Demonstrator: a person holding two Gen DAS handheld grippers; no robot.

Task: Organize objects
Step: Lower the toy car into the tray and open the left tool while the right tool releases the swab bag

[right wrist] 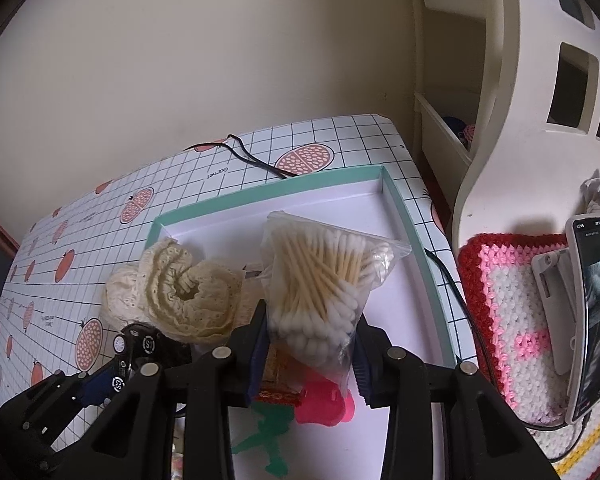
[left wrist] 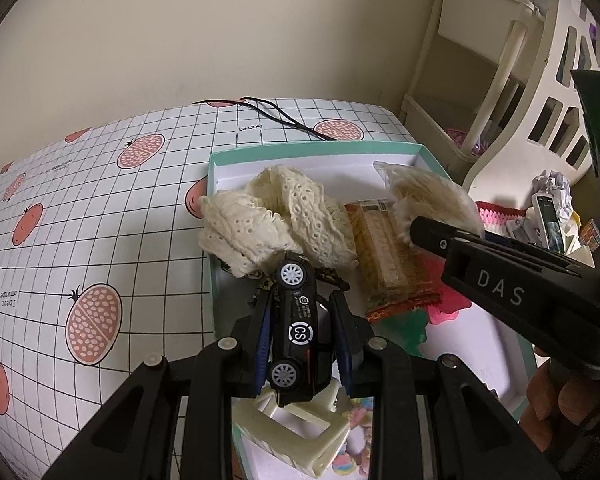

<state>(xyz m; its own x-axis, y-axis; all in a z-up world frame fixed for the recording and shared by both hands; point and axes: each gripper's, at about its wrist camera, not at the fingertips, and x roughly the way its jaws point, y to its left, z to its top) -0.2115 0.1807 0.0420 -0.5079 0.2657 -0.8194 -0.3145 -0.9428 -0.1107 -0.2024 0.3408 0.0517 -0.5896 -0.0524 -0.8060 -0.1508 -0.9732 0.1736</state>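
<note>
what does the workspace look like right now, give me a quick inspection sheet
surface: table under a grid cloth with fruit print
job's things: teal-rimmed box holds cream lace, cracker pack
clutter: pink piece, green piece in box
grippers: left gripper shut on black toy car; right gripper shut on bag of cotton swabs
cables: black cable on cloth
surroundings: cream shelf, phone on crochet mat

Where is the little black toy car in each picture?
Left wrist view: the toy car sits low in the middle, clamped in the left hand-held gripper.
Right wrist view: low at the left edge.
Shared landmark: the cream lace cloth just beyond the car.
</note>
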